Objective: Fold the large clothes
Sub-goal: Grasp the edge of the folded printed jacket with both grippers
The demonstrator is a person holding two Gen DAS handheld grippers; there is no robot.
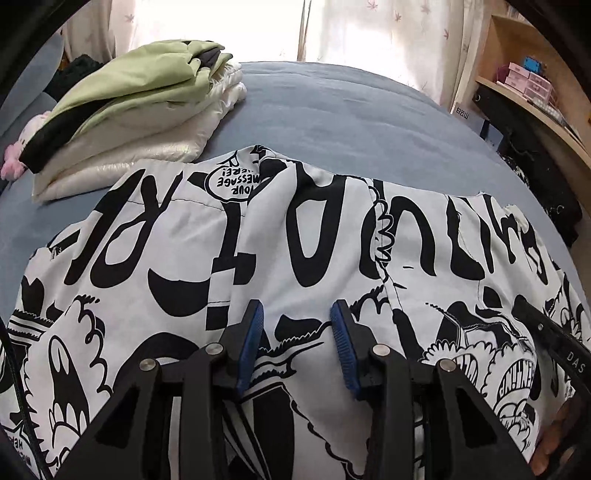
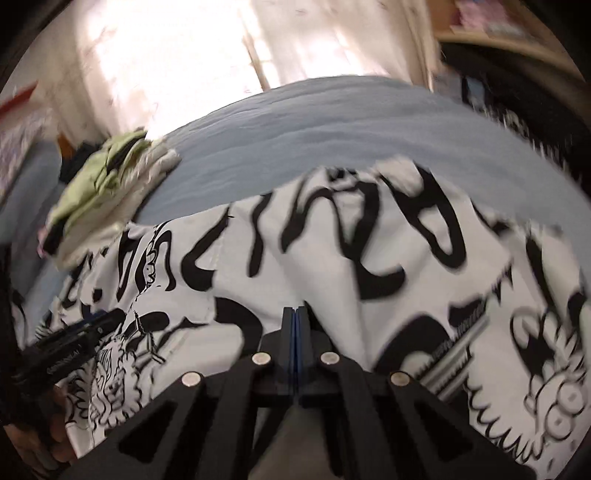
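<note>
A large white garment with bold black cartoon print (image 1: pixel 303 236) lies spread across the blue bed (image 1: pixel 332 118), wrinkled and partly doubled over at its far edge. My left gripper (image 1: pixel 298 317) hovers over its middle; the blue pads (image 1: pixel 255 325) stand apart with only flat cloth showing beneath the gap. In the blurred right wrist view the same garment (image 2: pixel 369 251) fills the near half. My right gripper (image 2: pixel 296 314) is over it, its fingers pressed together with no cloth visible between them. The left gripper (image 2: pixel 92 326) shows at that view's left edge, the right gripper (image 1: pixel 546 334) at the left wrist view's right edge.
A stack of folded clothes (image 1: pixel 140 110), green on cream, sits at the bed's far left, with a pink plush toy (image 1: pixel 14 147) beside it. Bare blue sheet lies beyond the garment. Curtains (image 1: pixel 369 33) hang behind the bed, and a wooden shelf (image 1: pixel 535 88) stands at the right.
</note>
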